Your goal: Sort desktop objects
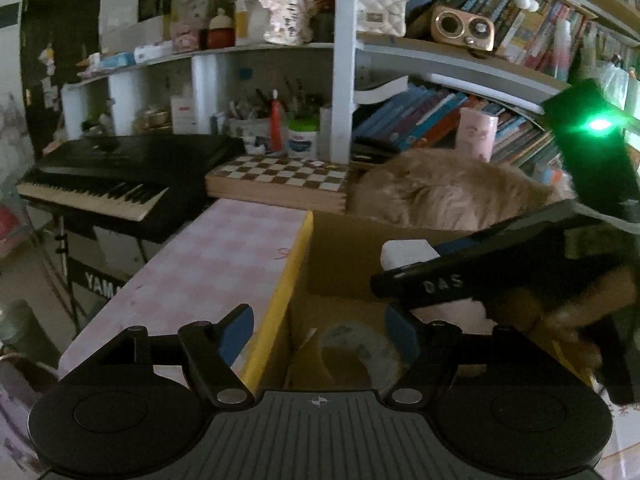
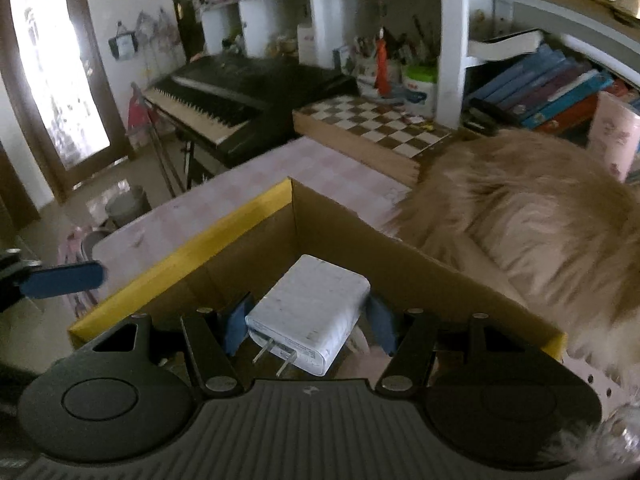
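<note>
An open cardboard box [image 2: 180, 264] with a yellow rim sits on the pink checked table [image 2: 224, 200]. My right gripper [image 2: 308, 326] hangs over the box, shut on a white plug-in charger [image 2: 316, 308] whose prongs point back at the camera. The left wrist view shows that charger [image 1: 404, 252] from the side, held between the right gripper's black fingers [image 1: 440, 284]. My left gripper [image 1: 320, 332] stands open over the box's near left corner [image 1: 288, 280] with nothing between its pads. Below it, a pale roll of tape [image 1: 352, 344] lies in the box.
A tan furry mass [image 2: 520, 208] lies against the box's far right side. Behind the box is a chessboard [image 2: 372, 128], then a black keyboard [image 2: 224, 96] at the left. Shelves hold books [image 1: 420, 120] and a pen pot [image 1: 256, 128]. The table's left edge drops to the floor.
</note>
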A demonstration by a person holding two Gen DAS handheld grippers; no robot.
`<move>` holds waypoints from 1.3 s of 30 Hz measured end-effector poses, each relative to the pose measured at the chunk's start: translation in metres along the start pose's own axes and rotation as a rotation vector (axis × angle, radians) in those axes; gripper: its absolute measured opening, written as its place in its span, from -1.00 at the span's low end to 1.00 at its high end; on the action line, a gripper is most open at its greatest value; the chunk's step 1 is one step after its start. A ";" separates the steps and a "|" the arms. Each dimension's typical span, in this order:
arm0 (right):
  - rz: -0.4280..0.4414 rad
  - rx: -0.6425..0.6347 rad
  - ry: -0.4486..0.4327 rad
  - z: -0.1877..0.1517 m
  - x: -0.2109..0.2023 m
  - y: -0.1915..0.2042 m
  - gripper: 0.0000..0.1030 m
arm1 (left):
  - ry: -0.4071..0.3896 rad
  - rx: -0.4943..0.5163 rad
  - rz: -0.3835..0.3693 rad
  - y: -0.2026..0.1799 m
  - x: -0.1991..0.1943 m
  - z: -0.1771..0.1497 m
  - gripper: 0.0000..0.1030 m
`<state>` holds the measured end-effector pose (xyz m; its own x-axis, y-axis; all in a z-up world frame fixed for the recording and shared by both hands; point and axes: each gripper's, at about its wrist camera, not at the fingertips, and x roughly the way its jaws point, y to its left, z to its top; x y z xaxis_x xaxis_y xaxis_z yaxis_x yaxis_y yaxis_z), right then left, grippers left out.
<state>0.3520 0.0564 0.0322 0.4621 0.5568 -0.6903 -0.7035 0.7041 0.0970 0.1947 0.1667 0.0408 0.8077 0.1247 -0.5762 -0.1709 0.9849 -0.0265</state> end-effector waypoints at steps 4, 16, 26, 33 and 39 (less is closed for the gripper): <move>-0.011 -0.028 0.039 0.007 0.020 0.000 0.15 | 0.008 -0.021 0.008 0.005 -0.002 -0.003 0.46; -0.038 -0.010 0.002 0.014 0.021 0.000 0.31 | 0.004 -0.019 0.008 0.003 -0.005 -0.005 0.46; -0.084 0.035 -0.087 0.005 -0.030 0.007 0.32 | -0.028 0.012 -0.033 0.000 -0.023 -0.005 0.47; -0.145 0.103 -0.159 -0.017 -0.078 0.017 0.32 | -0.070 0.020 -0.071 0.005 -0.046 -0.008 0.48; -0.243 0.152 -0.252 -0.047 -0.120 0.034 0.32 | -0.092 -0.002 -0.108 0.016 -0.066 -0.016 0.49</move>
<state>0.2471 -0.0072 0.0852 0.7369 0.4435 -0.5101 -0.4781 0.8755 0.0706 0.1298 0.1719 0.0647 0.8696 0.0285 -0.4929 -0.0811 0.9930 -0.0856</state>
